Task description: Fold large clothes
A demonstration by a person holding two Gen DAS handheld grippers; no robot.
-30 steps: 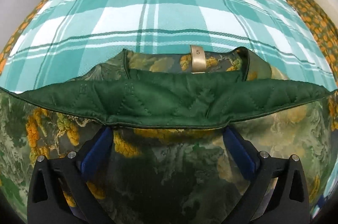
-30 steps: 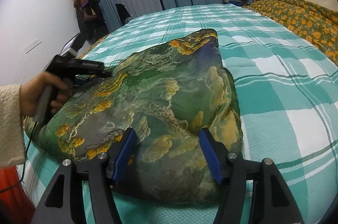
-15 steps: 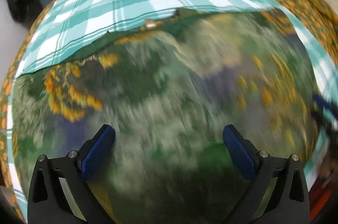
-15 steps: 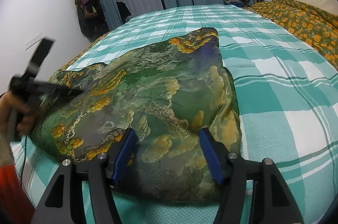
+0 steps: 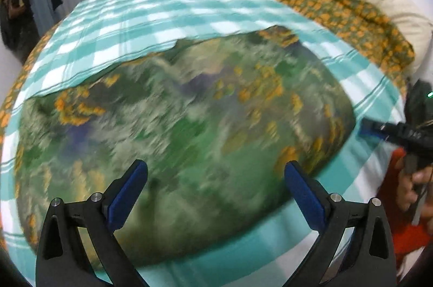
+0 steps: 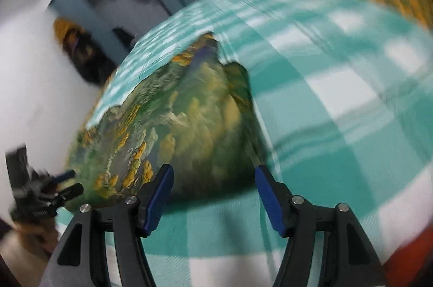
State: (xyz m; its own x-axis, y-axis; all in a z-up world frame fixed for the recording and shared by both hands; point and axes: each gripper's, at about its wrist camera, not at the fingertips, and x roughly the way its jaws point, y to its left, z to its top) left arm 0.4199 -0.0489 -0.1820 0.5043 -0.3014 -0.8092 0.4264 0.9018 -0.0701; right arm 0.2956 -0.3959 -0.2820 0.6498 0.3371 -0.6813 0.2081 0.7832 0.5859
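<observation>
item: padded green-and-gold printed garment [image 5: 184,124] lying folded on teal checked bedspread [image 5: 162,16] | left gripper [image 5: 216,189]: jaws apart, empty | right gripper [image 6: 213,192]: jaws apart, empty | risk: puffy bundle may spring open unpinned

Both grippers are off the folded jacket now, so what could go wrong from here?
1. The folded jacket looks puffy, and with both the left gripper and right gripper open and clear, it may spring open.
2. It lies near the edge of the checked bedspread, so a careless regrasp might drag it off.
</observation>
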